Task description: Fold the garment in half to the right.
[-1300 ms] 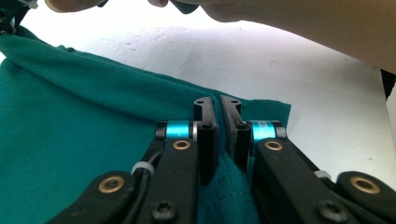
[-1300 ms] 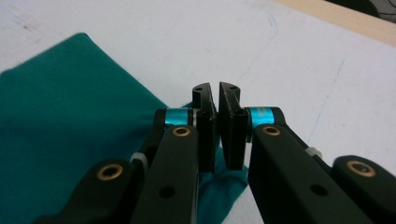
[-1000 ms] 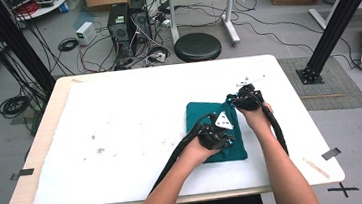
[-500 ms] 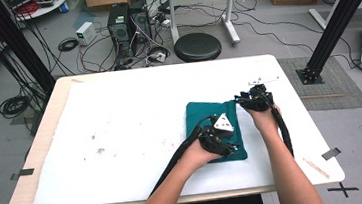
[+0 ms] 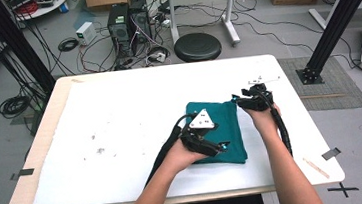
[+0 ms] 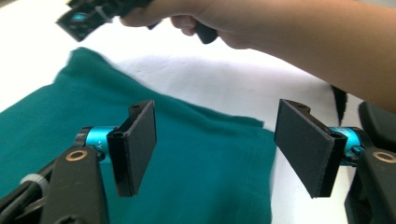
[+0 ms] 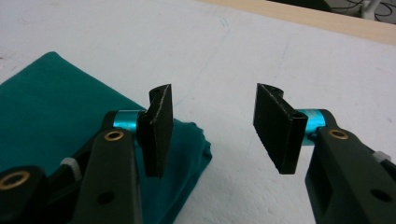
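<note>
Folded teal cotton cloth [image 5: 219, 128] lying flat at about 4 o'clock from the centre of the white-covered table [image 5: 122, 138]. Left gripper [image 6: 215, 144] and right gripper [image 7: 210, 126] (jaws just opened, nothing between them) should lift straight clear, avoiding snagging the fold. No containers present.

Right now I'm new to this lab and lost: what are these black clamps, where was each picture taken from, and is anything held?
A person holds a hand-held clamp in each hand: the left gripper and the right gripper. The high view looks down on the white table. The other two pictures come from cameras riding on each clamp, looking along its black fingers. A folded teal cloth lies on the table. Both clamps have just been opening; their fingers stand apart over the cloth's edge, and nothing is held.
</note>
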